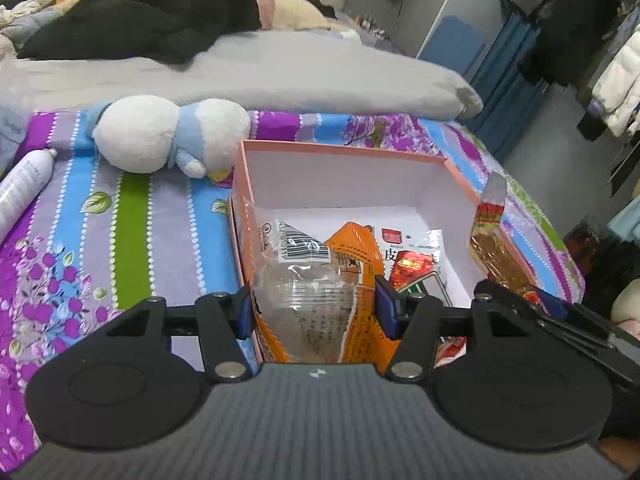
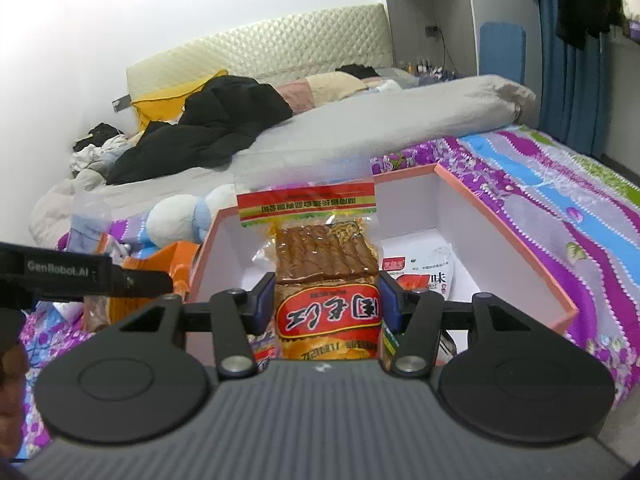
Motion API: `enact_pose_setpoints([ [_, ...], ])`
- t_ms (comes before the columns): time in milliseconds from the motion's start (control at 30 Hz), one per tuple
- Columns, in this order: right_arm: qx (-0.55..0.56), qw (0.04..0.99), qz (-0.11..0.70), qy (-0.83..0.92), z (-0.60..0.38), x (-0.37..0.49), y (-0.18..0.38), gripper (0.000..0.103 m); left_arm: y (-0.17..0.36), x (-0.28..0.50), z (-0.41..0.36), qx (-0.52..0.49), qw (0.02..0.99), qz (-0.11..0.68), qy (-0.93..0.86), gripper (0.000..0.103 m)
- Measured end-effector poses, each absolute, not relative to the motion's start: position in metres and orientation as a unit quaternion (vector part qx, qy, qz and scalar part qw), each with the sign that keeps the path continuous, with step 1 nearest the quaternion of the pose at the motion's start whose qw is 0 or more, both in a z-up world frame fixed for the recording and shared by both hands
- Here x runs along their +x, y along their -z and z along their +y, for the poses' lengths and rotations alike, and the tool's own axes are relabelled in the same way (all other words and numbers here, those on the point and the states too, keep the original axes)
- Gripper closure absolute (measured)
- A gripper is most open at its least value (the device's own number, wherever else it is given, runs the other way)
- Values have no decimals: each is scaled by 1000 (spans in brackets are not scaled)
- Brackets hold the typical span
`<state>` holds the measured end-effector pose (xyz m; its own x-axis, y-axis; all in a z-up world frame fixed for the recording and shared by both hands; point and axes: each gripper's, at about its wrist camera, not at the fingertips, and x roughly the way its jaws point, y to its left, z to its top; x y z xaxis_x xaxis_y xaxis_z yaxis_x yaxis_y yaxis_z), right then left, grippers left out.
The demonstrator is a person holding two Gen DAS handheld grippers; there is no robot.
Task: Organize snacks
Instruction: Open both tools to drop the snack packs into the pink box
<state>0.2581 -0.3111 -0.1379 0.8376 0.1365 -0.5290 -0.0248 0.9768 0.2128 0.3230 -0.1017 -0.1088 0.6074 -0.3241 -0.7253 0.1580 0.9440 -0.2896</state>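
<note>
Hidden parts: lower ends of both held packets sit behind the gripper bodies; small print on the wrappers is too fine to read.
Cut off: white spray can runs out of the left wrist view at the left edge.
Left gripper: clamped on an orange and clear plastic snack packet, blue pads pressing both sides, angled down over the near left corner of the box.
Right gripper: clamped on a clear vacuum packet of brown strips with a red and orange label, held upright above the near rim of the box.
Box: pink-edged white cardboard box lies open on the striped purple, blue and green bedsheet.
Inside box: white snack pouch with a red patch lies flat on the floor of it.
Left view only: white and pale blue plush toy shown whole, just beside the far left corner of the box.
Right view only: padded cream headboard, black garment heaped on the grey duvet.
</note>
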Motion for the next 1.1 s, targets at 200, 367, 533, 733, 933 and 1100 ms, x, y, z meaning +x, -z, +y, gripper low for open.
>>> enact_pose_setpoints([
  [200,97,945,309,-40,-316,297,161,47,131,365,-113,-92,884,440,130,41],
  [367,97,939,329,-38,-315,320,177,47,145,387,-117,-83,883,444,126,41],
  [533,101,934,342,-35,-315,328,184,45,144,394,-114,-84,882,445,132,30],
  [733,106,937,330,-38,-314,319,175,25,124,378,-111,-77,894,423,128,23],
  [933,102,949,297,-42,-312,295,145,25,89,346,-104,-76,907,392,133,23],
  [1100,103,958,266,-41,-310,264,118,25,58,305,-95,-66,919,361,145,23],
])
